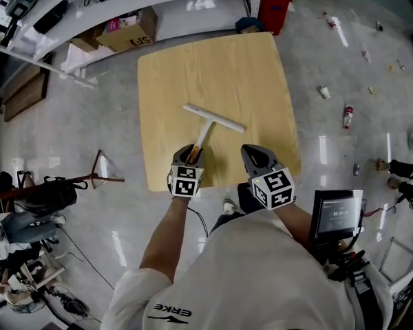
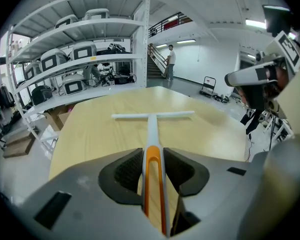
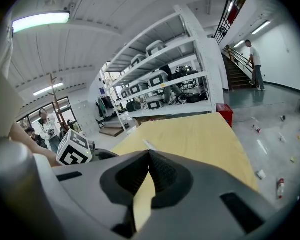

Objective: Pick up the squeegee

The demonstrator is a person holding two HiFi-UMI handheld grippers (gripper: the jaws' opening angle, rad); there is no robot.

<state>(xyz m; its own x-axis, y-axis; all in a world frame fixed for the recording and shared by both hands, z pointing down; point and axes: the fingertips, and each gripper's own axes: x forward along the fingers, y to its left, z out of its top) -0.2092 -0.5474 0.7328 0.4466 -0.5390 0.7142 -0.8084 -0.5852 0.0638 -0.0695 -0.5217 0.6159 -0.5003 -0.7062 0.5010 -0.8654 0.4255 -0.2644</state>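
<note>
A white T-shaped squeegee [image 1: 213,117] with an orange-trimmed handle lies on the square wooden table [image 1: 248,67], its blade toward the far side. My left gripper [image 1: 191,150] is shut on the handle's near end. In the left gripper view the handle [image 2: 152,121] runs straight out between the two pads [image 2: 130,171], which press on both its sides, and the blade lies crosswise ahead. My right gripper [image 1: 251,151] hovers over the table's near edge, just right of the left one. Its fingertips meet with nothing between them [image 3: 149,154].
White shelving with machines lines the far left, with a cardboard box [image 1: 127,31] and a red crate [image 1: 274,2] on the floor behind the table. Small litter [image 1: 347,115] dots the floor on the right. A monitor [image 1: 336,215] stands near my right side. A person [image 2: 171,61] stands by the stairs.
</note>
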